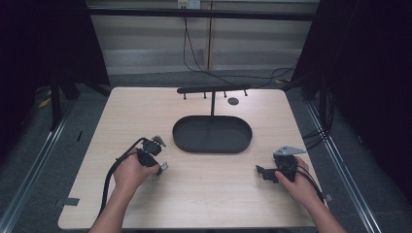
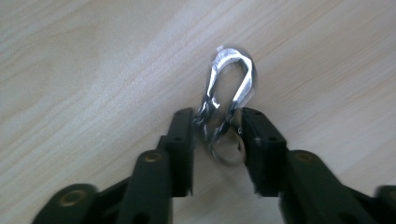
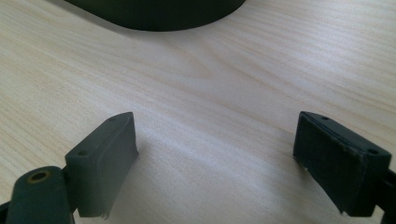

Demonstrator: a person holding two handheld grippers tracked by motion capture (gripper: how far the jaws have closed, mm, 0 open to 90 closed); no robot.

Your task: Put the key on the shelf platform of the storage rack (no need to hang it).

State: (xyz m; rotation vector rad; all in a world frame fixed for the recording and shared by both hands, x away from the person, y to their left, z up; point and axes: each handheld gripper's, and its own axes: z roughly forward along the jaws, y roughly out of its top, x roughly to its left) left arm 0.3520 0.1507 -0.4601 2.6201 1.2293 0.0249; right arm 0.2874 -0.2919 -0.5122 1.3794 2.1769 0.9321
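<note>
Pale wood-grain table (image 1: 145, 111) bearing all items. At its centre lies a black oval tray (image 1: 212, 135), shallow and matte; places below are given relative to it. Behind the tray stands a thin black rack (image 1: 213, 90), a post with a crossbar carrying small pegs. To the tray's near right, the right gripper (image 1: 262, 171) rests low over bare wood, its jaws wide apart with nothing between them. To the tray's near left, the left gripper (image 1: 163, 167) is clamped on a metal clip (image 2: 227, 100): a bright silver, pear-shaped carabiner with a small ring at its narrow end, lying against the tabletop, its loop protruding beyond the jaws.
</note>
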